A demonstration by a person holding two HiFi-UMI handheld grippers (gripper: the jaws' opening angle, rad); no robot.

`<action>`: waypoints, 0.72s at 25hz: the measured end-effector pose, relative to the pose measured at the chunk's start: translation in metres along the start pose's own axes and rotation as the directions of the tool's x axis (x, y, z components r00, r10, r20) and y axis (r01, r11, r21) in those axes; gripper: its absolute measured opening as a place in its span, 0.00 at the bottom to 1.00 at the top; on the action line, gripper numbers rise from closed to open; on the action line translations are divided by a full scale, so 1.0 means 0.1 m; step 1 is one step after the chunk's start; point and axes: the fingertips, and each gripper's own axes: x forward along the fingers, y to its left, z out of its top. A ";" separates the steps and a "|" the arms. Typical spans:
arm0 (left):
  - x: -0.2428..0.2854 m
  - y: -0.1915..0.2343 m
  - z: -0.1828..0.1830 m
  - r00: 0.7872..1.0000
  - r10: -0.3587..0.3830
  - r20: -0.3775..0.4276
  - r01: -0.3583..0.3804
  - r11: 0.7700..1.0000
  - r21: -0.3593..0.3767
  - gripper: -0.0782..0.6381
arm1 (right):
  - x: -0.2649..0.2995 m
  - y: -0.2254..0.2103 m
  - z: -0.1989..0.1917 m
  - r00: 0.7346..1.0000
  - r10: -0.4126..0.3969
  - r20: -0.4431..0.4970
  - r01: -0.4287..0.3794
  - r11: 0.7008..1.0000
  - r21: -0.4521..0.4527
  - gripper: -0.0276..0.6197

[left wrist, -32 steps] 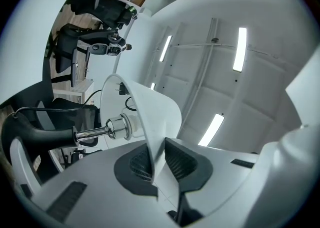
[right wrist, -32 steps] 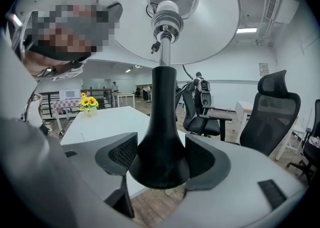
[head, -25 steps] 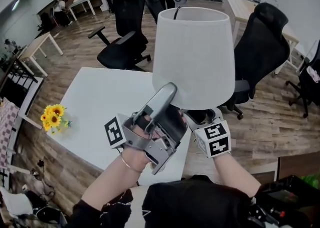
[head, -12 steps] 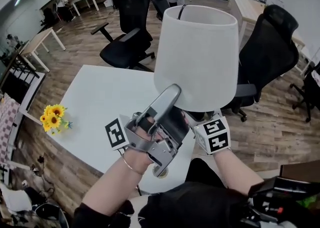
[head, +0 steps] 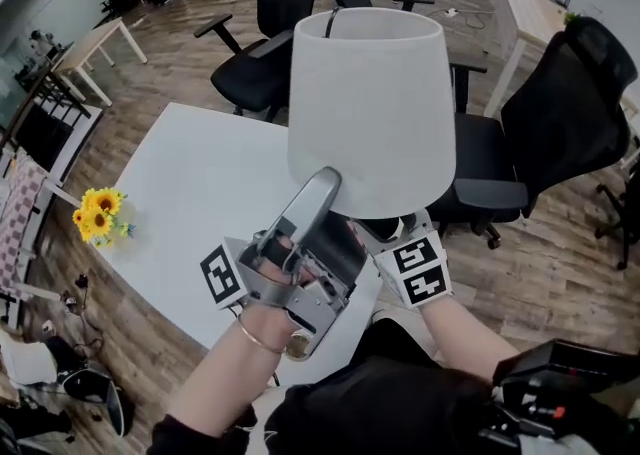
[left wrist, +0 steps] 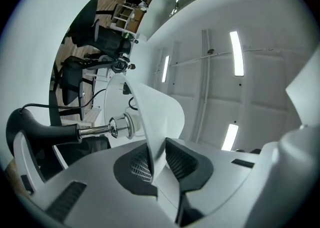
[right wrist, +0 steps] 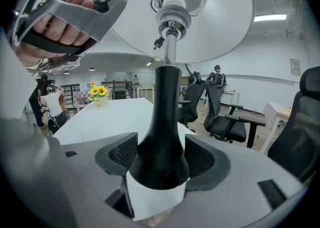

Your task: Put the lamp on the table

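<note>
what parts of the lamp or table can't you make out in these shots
- Lamp base: head view, hidden under the lampshade; right gripper view, underside cut off by the right hand-held gripper.
- Gap between base and table: no view shows the underside.
- Standing person: right gripper view, too small to tell what they do.

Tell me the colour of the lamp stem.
The lamp stem is black, clearest in the right gripper view.

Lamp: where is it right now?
The lamp is held up mid head view beside the white table's right edge: left gripper pinches its shade, right gripper clamps its black stem.
</note>
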 end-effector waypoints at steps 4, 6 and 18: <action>0.11 0.18 0.09 0.999 0.019 0.050 -0.020 1.000 0.012 0.18 | 0.14 -0.17 -0.03 0.999 0.044 -0.009 -0.044 0.999 0.000 0.51; 0.15 0.25 0.14 0.997 0.027 0.068 -0.028 0.999 0.022 0.18 | 0.23 -0.24 -0.02 0.998 0.062 -0.013 -0.062 0.998 -0.002 0.51; 0.40 0.84 0.32 0.985 0.109 0.134 -0.119 0.991 0.065 0.18 | 0.69 -0.53 -0.17 0.980 0.183 -0.073 -0.188 0.980 -0.058 0.51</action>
